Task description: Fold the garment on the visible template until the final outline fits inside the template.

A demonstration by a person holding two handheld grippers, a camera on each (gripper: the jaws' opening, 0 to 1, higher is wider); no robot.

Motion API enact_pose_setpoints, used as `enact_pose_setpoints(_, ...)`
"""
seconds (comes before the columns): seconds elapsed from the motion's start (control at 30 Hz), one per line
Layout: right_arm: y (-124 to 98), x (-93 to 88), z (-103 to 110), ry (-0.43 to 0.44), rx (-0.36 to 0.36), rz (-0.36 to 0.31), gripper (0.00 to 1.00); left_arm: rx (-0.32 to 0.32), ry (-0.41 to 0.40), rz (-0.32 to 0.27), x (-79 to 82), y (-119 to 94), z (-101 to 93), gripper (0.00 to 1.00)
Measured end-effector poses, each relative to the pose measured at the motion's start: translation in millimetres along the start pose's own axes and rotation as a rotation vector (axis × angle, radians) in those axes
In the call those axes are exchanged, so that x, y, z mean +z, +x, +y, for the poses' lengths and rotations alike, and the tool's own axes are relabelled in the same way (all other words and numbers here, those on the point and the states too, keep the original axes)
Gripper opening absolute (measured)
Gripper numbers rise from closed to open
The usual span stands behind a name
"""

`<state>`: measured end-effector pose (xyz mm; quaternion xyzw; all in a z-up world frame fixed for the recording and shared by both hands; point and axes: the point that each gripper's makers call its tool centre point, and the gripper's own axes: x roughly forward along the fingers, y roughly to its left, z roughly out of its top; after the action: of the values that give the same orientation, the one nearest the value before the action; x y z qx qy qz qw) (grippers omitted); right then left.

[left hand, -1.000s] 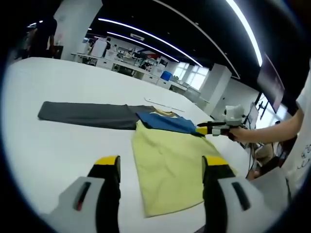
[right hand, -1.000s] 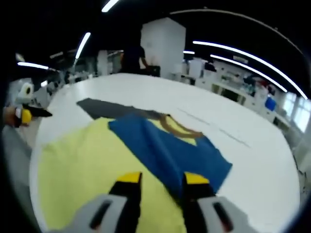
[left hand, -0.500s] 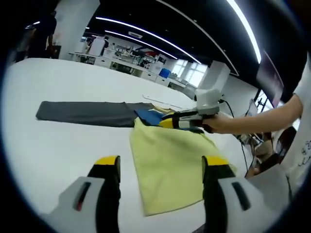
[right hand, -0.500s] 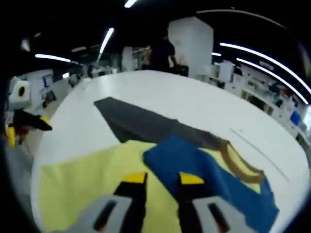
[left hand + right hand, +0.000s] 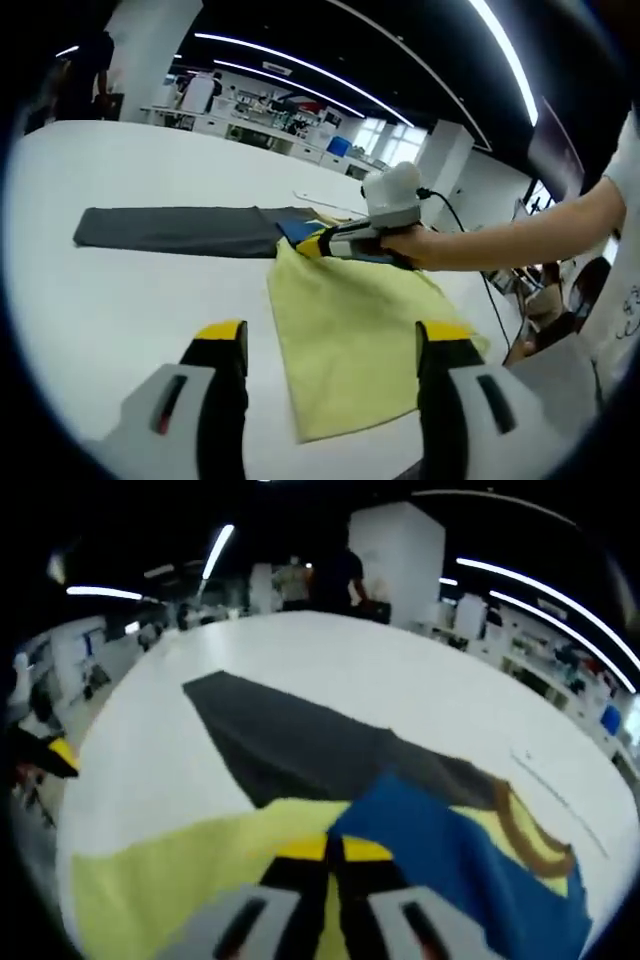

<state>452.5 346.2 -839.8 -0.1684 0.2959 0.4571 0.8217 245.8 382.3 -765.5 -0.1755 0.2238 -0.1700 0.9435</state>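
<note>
A yellow garment [image 5: 350, 320] lies flat on the white table [image 5: 110, 310], with a blue sleeve [image 5: 298, 228] and a brown collar [image 5: 525, 840] at its far end. A long dark grey strip of cloth [image 5: 170, 230] stretches away from that end. My left gripper [image 5: 333, 338] hovers open over the garment's near edge and also appears at the left rim of the right gripper view [image 5: 45, 752]. My right gripper [image 5: 330, 848], held by a hand [image 5: 425, 245], has its jaws pressed together on the fabric where yellow meets the blue sleeve [image 5: 450, 850].
A thin pale line [image 5: 560, 792] runs across the table beyond the collar. The table's edge [image 5: 500, 335] lies close to the garment's right side. Benches and people [image 5: 345, 570] stand far behind. Bare tabletop [image 5: 300, 650] spreads past the grey strip.
My right gripper moved along the garment's far end toward the grey strip, dragging the blue sleeve, and its jaws went from slightly apart to closed. My left gripper stayed put.
</note>
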Motion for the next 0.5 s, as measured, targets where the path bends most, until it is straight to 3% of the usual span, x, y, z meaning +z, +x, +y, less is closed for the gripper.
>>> enact_pose_setpoints(0.3, -5.9, 13.4, 3.9, 0.074, 0.0, -0.026, 0.0, -0.012, 0.003, 0.01, -2.2, 1.3, -1.3, 0.65)
enact_pose_setpoints(0.37, -5.2, 20.3, 6.0, 0.13, 0.006, -0.047, 0.0, -0.014, 0.004, 0.014, -3.0, 1.4, -1.1, 0.65)
enact_pose_setpoints(0.5, -0.7, 12.1, 6.6, 0.101, 0.012, -0.013, 0.0, -0.016, 0.002, 0.015, -3.3, 1.7, 0.2, 0.65)
